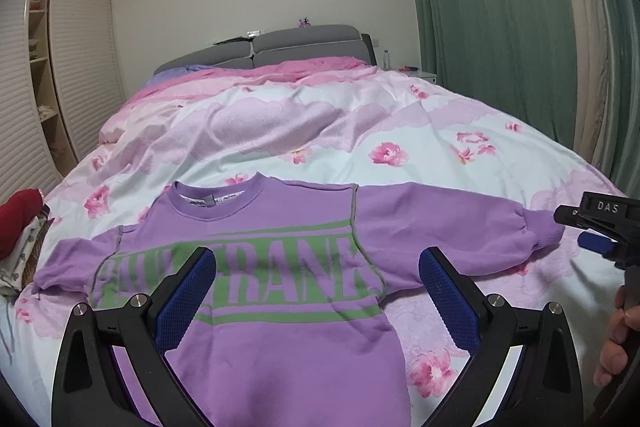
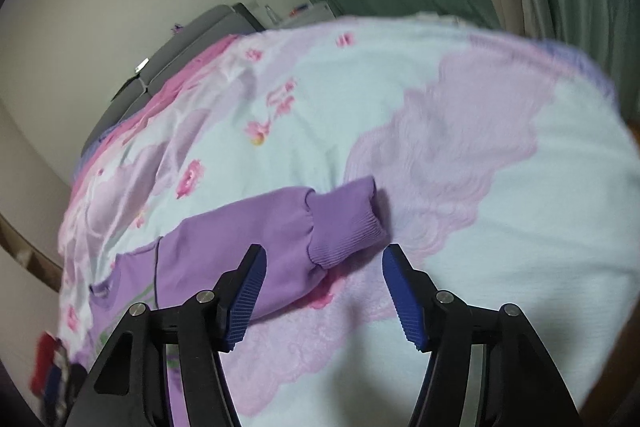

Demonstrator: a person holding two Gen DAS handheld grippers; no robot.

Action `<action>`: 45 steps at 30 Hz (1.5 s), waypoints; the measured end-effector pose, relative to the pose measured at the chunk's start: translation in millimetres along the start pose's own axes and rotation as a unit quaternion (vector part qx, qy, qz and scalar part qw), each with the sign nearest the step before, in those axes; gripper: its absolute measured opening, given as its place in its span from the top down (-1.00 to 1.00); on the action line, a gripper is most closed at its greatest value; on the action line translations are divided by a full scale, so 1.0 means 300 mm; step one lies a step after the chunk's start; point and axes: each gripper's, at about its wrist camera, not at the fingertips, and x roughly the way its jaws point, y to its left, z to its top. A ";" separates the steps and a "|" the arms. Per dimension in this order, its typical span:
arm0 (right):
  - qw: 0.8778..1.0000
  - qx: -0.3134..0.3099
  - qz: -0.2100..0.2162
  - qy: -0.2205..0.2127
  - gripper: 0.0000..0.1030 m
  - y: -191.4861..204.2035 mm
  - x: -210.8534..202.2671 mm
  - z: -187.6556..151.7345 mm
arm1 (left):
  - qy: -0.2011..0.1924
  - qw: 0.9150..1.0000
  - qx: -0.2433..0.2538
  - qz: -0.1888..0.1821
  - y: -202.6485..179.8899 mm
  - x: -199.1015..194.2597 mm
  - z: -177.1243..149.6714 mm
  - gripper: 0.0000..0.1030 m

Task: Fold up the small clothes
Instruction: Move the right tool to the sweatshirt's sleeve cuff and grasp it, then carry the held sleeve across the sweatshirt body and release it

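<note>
The small lilac long-sleeved sweatshirt with green block lettering (image 1: 256, 279) lies face up and spread flat on the floral pink-and-white quilt (image 1: 360, 131), collar toward the grey padded headboard (image 1: 280, 47), both sleeves stretched out to the sides. The left gripper (image 1: 318, 291) hovers over the chest print, its blue-padded jaws wide apart and holding nothing. Over at the far sleeve end, the right gripper (image 2: 324, 283) lines up on the ribbed lilac cuff (image 2: 344, 223); its jaws are spread too, the cuff sits just ahead of the gap and slightly toward the left finger, nothing pinched yet. The right wrist view is smeared, so whether the pads touch the quilt I cannot tell.

The step in hand looks like the first sleeve fold, and doing it well probably comes down to the grab. The right gripper should centre on the cuff's ribbing, take both layers and none of the quilt beneath, since that soft cover would lift along with it. Then carry the sleeve low across the chest, so that the shoulder seam acts as the hinge. The left gripper could press the body down near that seam to stop the whole garment sliding. A pile of red and patterned clothes (image 1: 20, 227) sits at the left edge, well clear.
</note>
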 end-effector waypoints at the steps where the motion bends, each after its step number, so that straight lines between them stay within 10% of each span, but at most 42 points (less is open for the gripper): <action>1: 1.000 0.008 0.004 0.005 -0.20 -0.005 0.016 0.000 | 0.001 1.000 0.000 0.002 0.000 0.010 -0.001 -1.00; 11: 0.994 0.090 -0.007 0.067 -0.12 -0.069 0.200 0.019 | 0.014 1.000 -0.012 0.009 0.010 0.100 0.007 -1.00; 16: 0.990 0.124 0.019 0.070 0.63 -0.098 0.244 0.030 | 0.013 1.000 -0.010 0.011 0.003 0.118 0.024 -1.00; 22: 0.996 0.076 0.013 0.034 0.76 -0.024 0.165 0.036 | 0.019 0.999 -0.020 0.019 0.033 0.131 0.040 -1.00; 34: 0.997 -0.062 0.027 -0.029 0.77 0.321 -0.008 0.028 | 0.015 0.995 -0.068 0.072 0.310 0.104 0.064 -1.00; 45: 0.983 -0.167 0.069 -0.017 0.78 0.757 0.024 -0.196 | 0.037 0.982 -0.132 0.128 0.747 0.090 -0.033 -1.00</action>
